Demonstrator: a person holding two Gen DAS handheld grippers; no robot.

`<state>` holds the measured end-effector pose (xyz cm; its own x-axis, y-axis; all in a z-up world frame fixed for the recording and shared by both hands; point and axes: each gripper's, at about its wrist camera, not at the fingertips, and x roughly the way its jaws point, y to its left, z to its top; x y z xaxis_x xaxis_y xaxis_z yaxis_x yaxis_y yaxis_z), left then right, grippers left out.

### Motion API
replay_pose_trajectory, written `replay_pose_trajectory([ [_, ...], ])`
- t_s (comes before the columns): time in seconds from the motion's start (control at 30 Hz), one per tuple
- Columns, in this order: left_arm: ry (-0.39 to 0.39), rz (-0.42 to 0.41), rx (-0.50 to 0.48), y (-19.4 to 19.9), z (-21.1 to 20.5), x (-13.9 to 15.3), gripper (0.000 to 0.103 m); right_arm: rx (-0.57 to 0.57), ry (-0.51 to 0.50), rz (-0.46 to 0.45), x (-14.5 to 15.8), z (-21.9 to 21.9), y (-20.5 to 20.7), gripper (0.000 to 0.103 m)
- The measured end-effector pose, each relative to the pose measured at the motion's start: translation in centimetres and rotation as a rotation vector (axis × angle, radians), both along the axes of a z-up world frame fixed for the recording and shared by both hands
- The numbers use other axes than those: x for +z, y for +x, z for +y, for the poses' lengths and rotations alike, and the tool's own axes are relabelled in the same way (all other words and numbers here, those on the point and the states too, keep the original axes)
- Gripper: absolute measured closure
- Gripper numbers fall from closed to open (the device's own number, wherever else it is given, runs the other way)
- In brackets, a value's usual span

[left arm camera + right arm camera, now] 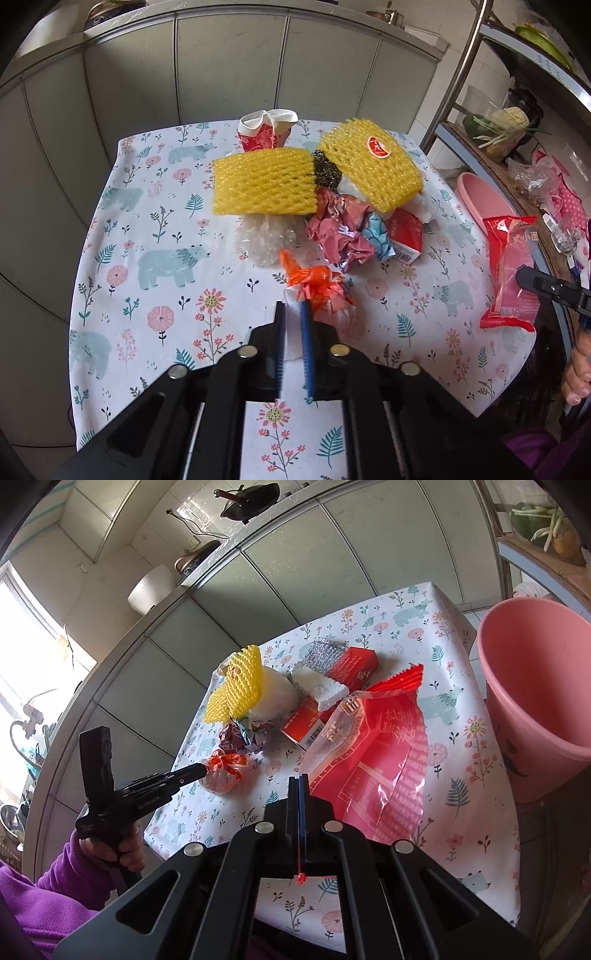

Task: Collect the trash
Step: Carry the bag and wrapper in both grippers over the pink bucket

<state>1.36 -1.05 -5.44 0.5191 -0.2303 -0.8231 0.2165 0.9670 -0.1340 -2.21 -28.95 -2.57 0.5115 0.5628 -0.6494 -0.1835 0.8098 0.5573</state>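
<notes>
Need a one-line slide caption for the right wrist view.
Right gripper pinches red wrapper beside pink bucket.
</notes>
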Motion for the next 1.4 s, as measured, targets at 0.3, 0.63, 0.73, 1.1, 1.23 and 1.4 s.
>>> replay_pose_trajectory([
  [0.3,-0.019,-0.082,-0.053,-3.0,-0.3,5.3,0.100,-0.003,0.016,-0.054,1.4,-1.3,-0.4,0.102],
  [0.63,-0.194,-0.218,-0.192,-1.3,-6.4,10.5,0.100,-0.162,-0.040,-0.145,4.2,-6.5,-0.3,0.102],
  [0.73,-0.217,-0.240,-0.248,0.3,-9.9,11.0,0.100,-0.250,-0.083,-0.169,5.0,-9.2,-0.1,0.102],
  [1.1,-0.199,-0.198,-0.443,6.7,-24.5,7.6,0.100,-0.424,-0.249,-0.084,1.9,-14.5,3.6,0.102],
  [1.23,-0.177,-0.154,-0.488,8.3,-28.3,5.4,0.100,-0.417,-0.279,-0.032,0.2,-14.7,4.8,0.102],
  [1.4,-0.182,-0.051,-0.496,10.4,-31.5,2.3,0.099,-0.420,-0.282,0.024,-1.5,-14.9,5.9,0.102],
])
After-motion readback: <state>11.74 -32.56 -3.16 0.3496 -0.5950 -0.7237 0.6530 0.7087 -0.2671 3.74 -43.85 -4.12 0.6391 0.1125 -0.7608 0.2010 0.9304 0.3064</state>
